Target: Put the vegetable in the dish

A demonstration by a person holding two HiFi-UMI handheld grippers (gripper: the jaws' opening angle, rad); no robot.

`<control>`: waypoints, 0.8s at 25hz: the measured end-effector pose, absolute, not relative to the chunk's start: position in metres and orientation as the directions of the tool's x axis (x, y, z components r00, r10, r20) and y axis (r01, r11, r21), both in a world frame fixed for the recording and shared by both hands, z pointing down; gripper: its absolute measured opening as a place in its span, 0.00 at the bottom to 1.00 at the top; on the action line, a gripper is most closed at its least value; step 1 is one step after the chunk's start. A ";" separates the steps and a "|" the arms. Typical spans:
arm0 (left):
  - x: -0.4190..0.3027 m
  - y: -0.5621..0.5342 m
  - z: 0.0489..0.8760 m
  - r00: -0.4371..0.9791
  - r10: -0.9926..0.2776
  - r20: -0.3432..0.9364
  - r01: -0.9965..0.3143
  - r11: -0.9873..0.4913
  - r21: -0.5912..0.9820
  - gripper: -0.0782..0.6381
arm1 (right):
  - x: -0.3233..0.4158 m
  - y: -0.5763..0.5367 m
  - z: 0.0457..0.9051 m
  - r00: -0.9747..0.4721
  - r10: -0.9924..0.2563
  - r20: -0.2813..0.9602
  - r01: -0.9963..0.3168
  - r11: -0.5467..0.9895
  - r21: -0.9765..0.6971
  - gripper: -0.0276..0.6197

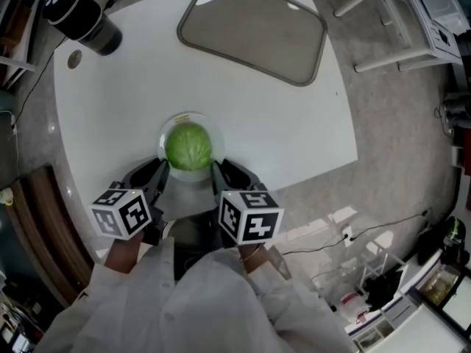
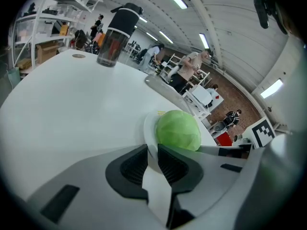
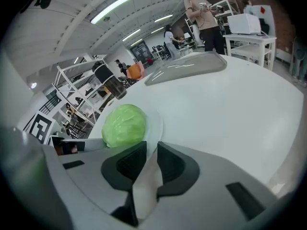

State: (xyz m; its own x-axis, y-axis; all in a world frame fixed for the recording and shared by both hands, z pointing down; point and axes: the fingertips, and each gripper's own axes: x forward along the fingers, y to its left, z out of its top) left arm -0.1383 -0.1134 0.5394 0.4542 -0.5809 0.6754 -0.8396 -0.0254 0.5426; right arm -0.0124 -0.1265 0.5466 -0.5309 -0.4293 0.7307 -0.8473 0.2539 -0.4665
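A round green cabbage (image 1: 189, 146) sits on a small white dish (image 1: 174, 120) near the front of the white table. My left gripper (image 1: 160, 169) is at the dish's near left rim and my right gripper (image 1: 219, 169) at its near right rim. In the left gripper view the dish rim (image 2: 149, 128) runs between the dark pads of the gripper (image 2: 152, 159), with the cabbage (image 2: 178, 131) just beyond. The right gripper view shows the same: the rim (image 3: 154, 123) is pinched in the gripper (image 3: 151, 157), and the cabbage (image 3: 123, 124) is to the left.
A large grey tray (image 1: 254, 28) lies at the far side of the table. A black bottle (image 1: 81, 17) stands at the far left by a round hole (image 1: 73, 59). White racks (image 1: 397, 20) stand off the table's right. People stand in the background.
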 end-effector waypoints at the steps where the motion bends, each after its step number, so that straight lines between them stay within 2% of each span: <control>1: -0.139 -0.114 0.538 0.453 -0.584 0.673 -0.843 -0.036 0.536 0.20 | -0.013 -0.127 0.545 -0.528 -0.436 0.729 -0.849 0.256 -0.461 0.16; 20: -0.138 -0.126 0.500 0.492 -0.605 0.626 -0.843 -0.153 0.515 0.20 | -0.010 -0.134 0.505 -0.476 -0.548 0.687 -0.875 0.215 -0.434 0.16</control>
State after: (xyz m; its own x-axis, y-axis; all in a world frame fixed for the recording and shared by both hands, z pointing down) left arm -0.1376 -0.1256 0.4996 0.4921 -0.6047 0.6263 -0.8434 -0.1527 0.5151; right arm -0.0097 -0.1337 0.5053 -0.4761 -0.5485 0.6874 -0.8748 0.2154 -0.4341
